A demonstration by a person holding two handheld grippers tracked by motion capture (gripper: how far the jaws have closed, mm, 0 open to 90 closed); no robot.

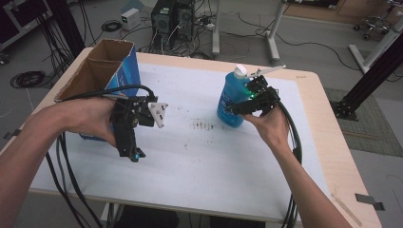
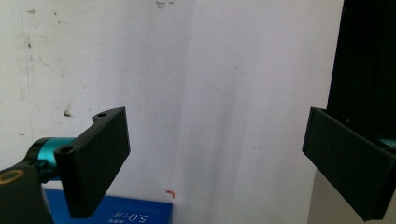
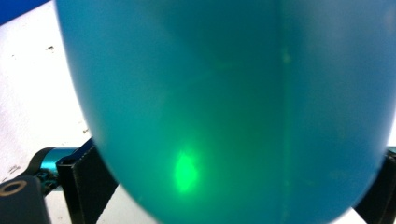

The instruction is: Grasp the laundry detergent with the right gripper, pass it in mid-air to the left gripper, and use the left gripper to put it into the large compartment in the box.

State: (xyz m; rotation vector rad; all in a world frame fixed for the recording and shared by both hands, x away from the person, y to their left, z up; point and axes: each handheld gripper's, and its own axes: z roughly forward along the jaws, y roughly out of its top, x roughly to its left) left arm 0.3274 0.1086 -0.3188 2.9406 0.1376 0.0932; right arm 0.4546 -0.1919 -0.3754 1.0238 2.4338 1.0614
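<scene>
Standing at the far left of the white-topped wooden table point(image 1: 190, 156), an open brown cardboard box with a blue printed side point(image 1: 102, 71) is taking up the back corner. Just in front of it, the left gripper point(image 1: 134, 154) is hanging over the white surface with its jaws spread wide and nothing between them. Further right, the right gripper point(image 1: 237, 108) is pressing its jaws against both sides of the translucent blue plastic bottle with a white pump top point(image 1: 231, 97), which is standing upright on the table.
</scene>
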